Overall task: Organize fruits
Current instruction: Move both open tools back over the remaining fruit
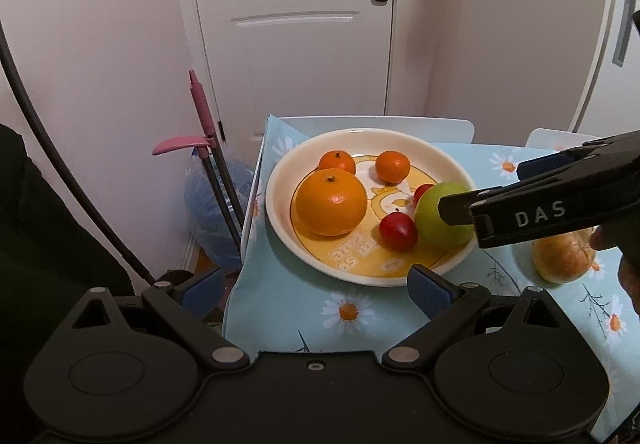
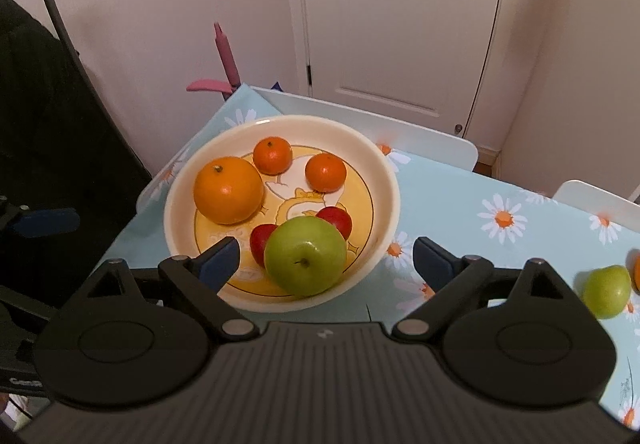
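Above plate (image 2: 384,164) | right gripper (image 2: 326,260) spread wide | green apple (image 2: 306,260) between fingers

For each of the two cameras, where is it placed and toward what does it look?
Left wrist: sits on the left claw, open, low at the table's near-left corner, facing the plate and door; the right claw enters from the right, over the green apple.
Right wrist: sits on the right claw, open, above the plate, looking down at the green apple; a left claw pad shows at left.
Shared: plate, big orange, green apple, door.
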### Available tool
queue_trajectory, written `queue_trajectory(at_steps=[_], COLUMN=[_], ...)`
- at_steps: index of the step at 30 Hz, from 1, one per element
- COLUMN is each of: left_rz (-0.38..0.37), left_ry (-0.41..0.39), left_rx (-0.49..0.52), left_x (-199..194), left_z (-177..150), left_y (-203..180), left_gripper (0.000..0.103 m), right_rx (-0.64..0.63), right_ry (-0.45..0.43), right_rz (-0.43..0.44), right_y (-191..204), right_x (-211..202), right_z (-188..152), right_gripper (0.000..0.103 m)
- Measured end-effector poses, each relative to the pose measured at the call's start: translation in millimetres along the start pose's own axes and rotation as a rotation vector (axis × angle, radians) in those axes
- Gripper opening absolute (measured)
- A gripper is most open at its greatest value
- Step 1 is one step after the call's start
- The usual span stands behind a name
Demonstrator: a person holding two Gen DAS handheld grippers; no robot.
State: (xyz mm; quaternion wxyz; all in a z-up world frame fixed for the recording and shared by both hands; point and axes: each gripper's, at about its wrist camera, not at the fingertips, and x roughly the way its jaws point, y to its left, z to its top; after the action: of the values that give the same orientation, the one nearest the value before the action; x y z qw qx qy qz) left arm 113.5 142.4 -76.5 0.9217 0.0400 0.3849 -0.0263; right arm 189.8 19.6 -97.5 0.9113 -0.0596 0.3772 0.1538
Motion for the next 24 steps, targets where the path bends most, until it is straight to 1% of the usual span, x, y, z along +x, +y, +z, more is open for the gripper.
queue_trajectory(at_steps=[5,9,15,20,24], left_rz=[-0.012,-0.024,-0.055,-0.085,-0.086], left_ry=[-0.018,-0.037,-0.057,-0.08,-0.091], left_rx=[0.016,0.034,0.061,0.088,0.103], left_x=[-11,-20,-32,-41,-48], left_z=[1,3,12,17,19], left_y=[-4,-6,-12,-21,-35], left_gripper=[0.1,0.1,0.1,0.1,0.1], right_rx=[0.004,0.032,0.078,0.121,0.142], right_ry=[-0.033,-0.058,-0.085,-0.11,-0.124], right_rz=[-0.022,-0.046,-0.108,-0.157,-0.183], right_y=[-2,-6,-17,-37,-57], right_x=[-22,-41,-71,-96,-112], right_z=[-2,-5,-12,-20,-28], right_gripper=[0.103,0.103,0.103,0.103,0.103])
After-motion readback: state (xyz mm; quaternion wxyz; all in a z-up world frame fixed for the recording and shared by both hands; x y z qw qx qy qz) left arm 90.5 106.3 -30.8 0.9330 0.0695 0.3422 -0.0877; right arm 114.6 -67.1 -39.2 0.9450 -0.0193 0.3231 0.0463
